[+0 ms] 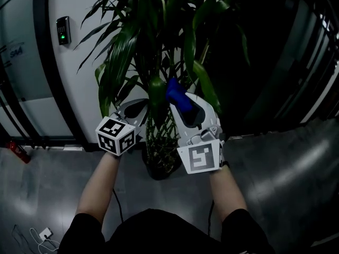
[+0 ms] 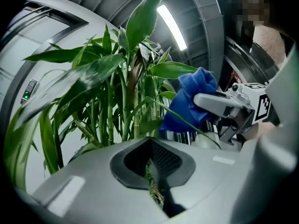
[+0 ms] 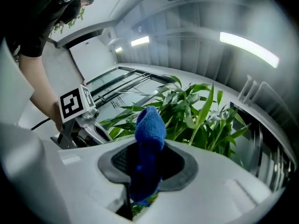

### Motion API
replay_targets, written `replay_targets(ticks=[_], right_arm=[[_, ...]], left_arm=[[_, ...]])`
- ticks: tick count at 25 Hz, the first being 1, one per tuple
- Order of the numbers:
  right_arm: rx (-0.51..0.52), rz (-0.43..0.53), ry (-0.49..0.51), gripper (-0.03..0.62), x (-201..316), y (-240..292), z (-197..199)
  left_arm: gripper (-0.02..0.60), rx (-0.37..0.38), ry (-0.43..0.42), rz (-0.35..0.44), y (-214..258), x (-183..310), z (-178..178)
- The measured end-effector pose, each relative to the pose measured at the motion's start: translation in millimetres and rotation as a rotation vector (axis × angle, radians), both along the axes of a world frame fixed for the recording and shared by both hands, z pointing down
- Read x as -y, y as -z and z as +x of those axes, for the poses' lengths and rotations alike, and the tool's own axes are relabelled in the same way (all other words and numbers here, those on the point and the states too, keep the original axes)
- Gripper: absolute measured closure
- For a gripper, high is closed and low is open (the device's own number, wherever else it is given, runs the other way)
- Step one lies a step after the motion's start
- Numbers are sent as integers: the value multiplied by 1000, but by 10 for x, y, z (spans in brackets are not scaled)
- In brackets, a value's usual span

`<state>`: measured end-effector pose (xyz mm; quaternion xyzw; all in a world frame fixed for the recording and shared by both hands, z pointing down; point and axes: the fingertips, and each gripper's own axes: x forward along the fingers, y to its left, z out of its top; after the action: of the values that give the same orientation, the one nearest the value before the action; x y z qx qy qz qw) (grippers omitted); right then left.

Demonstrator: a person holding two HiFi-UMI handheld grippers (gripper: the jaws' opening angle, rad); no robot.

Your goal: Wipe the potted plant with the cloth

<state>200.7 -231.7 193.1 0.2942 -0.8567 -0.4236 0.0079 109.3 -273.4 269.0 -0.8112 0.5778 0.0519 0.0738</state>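
Note:
The potted plant [image 1: 153, 41] has long green leaves and thin cane stems, and its dark pot [image 1: 159, 169] stands on the floor by a white wall. My right gripper [image 1: 186, 109] is shut on a blue cloth [image 1: 177, 95], which sticks up out of its jaws [image 3: 149, 125] close to the foliage. A broad leaf [image 1: 157, 95] hangs between the two grippers. To its left, my left gripper [image 1: 135, 112] has its jaws shut with nothing seen in them. In the left gripper view the stems [image 2: 126, 111] rise just ahead and the cloth [image 2: 189, 104] is to the right.
A keypad [image 1: 63, 29] is mounted on the white wall left of the plant. A red object [image 1: 18, 152] lies on the grey floor at the far left, and a white plug with cables [image 1: 45, 233] at the bottom left. Dark glass panels [image 1: 296, 57] stand to the right.

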Motion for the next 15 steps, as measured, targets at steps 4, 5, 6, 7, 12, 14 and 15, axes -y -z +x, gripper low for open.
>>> replay_targets(ticks=[4, 5, 6, 7, 12, 14, 15], right_arm=[[-51, 86, -55, 482, -53, 223, -170], [-57, 103, -64, 482, -55, 259, -219], [-66, 115, -72, 482, -45, 280, -271], [-79, 123, -79, 482, -23, 281, -327], [-202, 141, -92, 482, 116, 93, -523], [-244, 165, -111, 482, 166, 12, -545], [-267, 179, -123, 482, 177, -36, -564]], left_arm=[[575, -75, -55, -21, 96, 159, 32], [575, -73, -61, -22, 110, 182, 47], [575, -67, -67, -21, 121, 200, 60], [575, -64, -72, -18, 132, 212, 68], [575, -120, -117, 14, 216, 264, 104], [575, -155, -138, 15, 228, 317, 125], [575, -159, -149, 14, 224, 321, 138]])
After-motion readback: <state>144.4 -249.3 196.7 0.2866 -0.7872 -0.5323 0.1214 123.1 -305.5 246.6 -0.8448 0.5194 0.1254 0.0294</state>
